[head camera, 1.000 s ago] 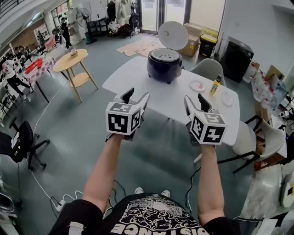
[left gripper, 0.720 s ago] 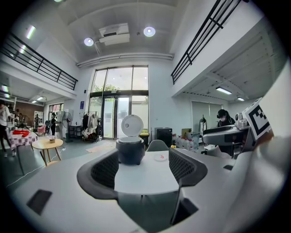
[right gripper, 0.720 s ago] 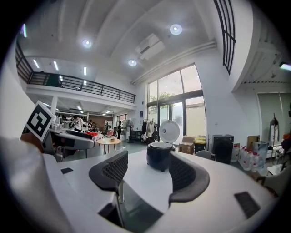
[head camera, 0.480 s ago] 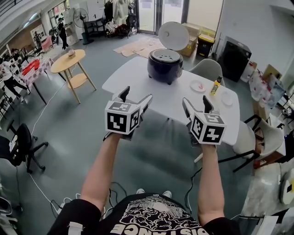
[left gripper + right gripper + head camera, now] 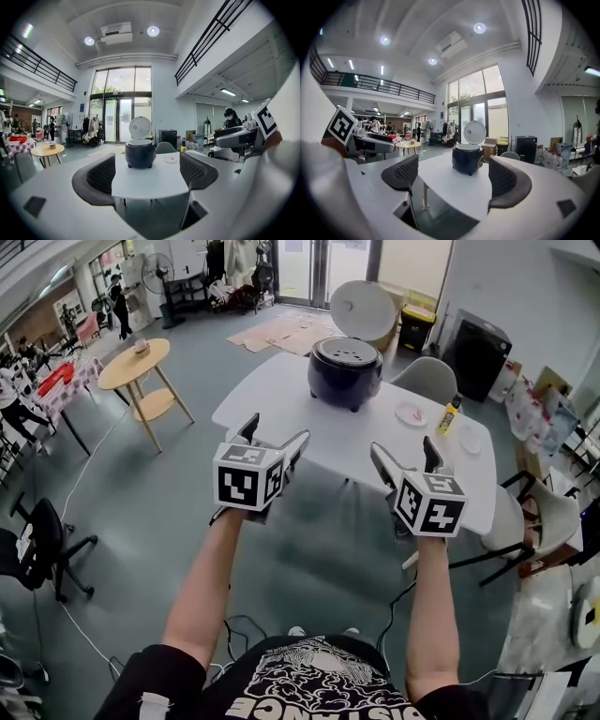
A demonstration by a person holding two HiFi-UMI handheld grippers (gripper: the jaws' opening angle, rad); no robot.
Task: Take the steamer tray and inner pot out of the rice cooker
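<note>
A dark blue rice cooker (image 5: 345, 371) stands at the far side of the white table (image 5: 281, 404), its round white lid (image 5: 364, 310) raised. A grey perforated steamer tray (image 5: 347, 350) shows in its mouth; the inner pot is hidden. Both grippers hover short of the table's near edge, well away from the cooker. My left gripper (image 5: 275, 432) has its jaws opening, nothing between them. My right gripper (image 5: 403, 448) is also opening and empty. The cooker (image 5: 139, 152) sits centred between the left fingers (image 5: 101, 176), and the same cooker (image 5: 467, 158) lies ahead of the right fingers (image 5: 506, 180).
On the table's right part lie a small pink dish (image 5: 410, 414), a yellow bottle (image 5: 451, 415) and a white dish (image 5: 467, 441). A grey chair (image 5: 429, 379) stands behind the table, another chair (image 5: 511, 521) at its right. A round wooden table (image 5: 134, 364) is at left.
Both grippers' jaws have spread wider. Both hands have moved forward toward the table's near edge.
</note>
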